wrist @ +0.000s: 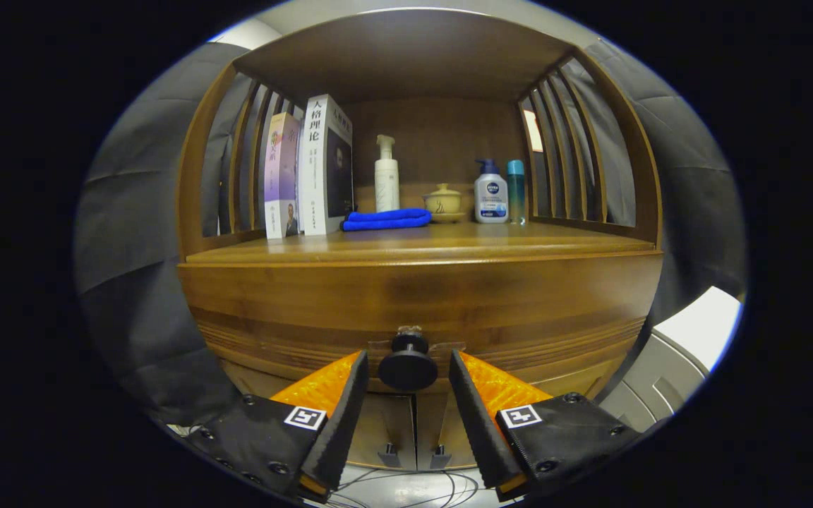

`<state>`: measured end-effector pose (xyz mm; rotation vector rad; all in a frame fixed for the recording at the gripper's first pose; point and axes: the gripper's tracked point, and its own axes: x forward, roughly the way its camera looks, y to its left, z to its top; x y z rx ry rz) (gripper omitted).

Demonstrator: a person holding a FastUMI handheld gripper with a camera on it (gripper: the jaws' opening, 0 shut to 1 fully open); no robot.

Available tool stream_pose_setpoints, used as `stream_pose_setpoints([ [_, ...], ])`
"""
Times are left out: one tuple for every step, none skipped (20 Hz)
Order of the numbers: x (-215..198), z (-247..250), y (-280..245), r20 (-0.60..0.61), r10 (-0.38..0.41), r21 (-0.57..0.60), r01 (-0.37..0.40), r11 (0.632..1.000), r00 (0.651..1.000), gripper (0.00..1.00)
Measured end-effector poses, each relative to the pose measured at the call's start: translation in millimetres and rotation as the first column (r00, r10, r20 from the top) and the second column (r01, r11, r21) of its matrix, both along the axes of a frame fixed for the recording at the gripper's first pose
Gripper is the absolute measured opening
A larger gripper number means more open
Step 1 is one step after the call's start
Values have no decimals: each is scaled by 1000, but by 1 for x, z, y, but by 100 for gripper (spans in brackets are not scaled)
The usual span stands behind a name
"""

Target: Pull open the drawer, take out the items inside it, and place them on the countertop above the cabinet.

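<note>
A wooden cabinet faces me, its drawer front (pixel 420 310) closed. A round dark knob (pixel 407 365) sticks out of the drawer's lower middle. My gripper (pixel 407 363) is open, and the knob sits between the two fingertips with a small gap on each side. The countertop (pixel 420 243) runs above the drawer, bare along its front. The drawer's inside is hidden.
At the back of the countertop stand two books (pixel 310 169), a white pump bottle (pixel 386 176), a folded blue cloth (pixel 387 219), a small lidded pot (pixel 442 202), a white-and-blue pump bottle (pixel 490 194) and a teal bottle (pixel 516 190). Slatted wooden sides and a top enclose the shelf. Two lower doors (pixel 413 437) sit beneath the drawer.
</note>
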<state>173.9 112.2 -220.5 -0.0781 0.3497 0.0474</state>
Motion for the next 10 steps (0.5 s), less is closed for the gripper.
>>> stream_pose_setpoints([
  [-2,1,-1,-1,-8,-8,8,1000,1000,66],
  [3,-3,-1,-3,-2,-7,2,1000,1000,61],
  [5,-4,0,-8,0,-3,0,1000,1000,57],
  [7,-5,-3,-11,-9,-6,9,1000,1000,53],
  [9,-6,-5,-10,-6,5,6,1000,1000,49],
  [4,-6,0,-15,-5,3,5,1000,1000,46],
  [6,-4,-1,-18,3,-7,-4,1000,1000,43],
  [4,-4,-3,-19,2,-3,-3,1000,1000,39],
  [5,-6,-3,-26,1,3,-1,1000,1000,35],
  [3,-5,-1,-28,-4,12,4,1000,1000,32],
])
